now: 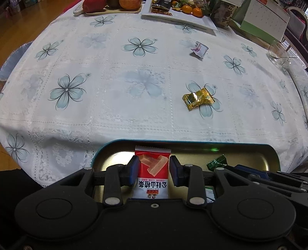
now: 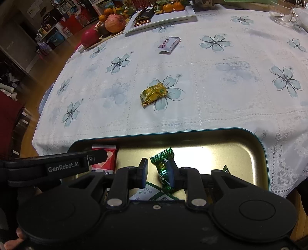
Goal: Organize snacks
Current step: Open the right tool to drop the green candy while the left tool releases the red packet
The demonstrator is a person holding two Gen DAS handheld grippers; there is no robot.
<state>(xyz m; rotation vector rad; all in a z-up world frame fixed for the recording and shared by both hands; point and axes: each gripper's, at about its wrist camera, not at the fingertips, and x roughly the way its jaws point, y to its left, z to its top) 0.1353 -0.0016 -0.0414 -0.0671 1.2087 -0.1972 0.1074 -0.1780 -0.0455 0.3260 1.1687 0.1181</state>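
Note:
A gold-bottomed tin tray with a teal rim [image 1: 192,142] [image 2: 240,153] sits at the near table edge. My left gripper [image 1: 154,171] is over it, jaws apart, with a red-and-white snack packet [image 1: 153,171] between the fingers, not squeezed. The packet also shows in the right wrist view [image 2: 105,159]. My right gripper [image 2: 158,174] is open over the tray, with a green wrapped candy [image 2: 163,167] lying against its right finger. A gold wrapped candy [image 1: 198,98] [image 2: 153,93] and a white packet [image 1: 199,49] [image 2: 169,43] lie on the tablecloth.
White floral tablecloth [image 1: 96,96]. At the far edge stand a white plate with snacks and tangerines [image 1: 179,18] [image 2: 161,17], a board with fruit [image 2: 113,24], a glass bowl [image 1: 279,55] and a calendar [image 1: 263,21]. The table edge drops off at left.

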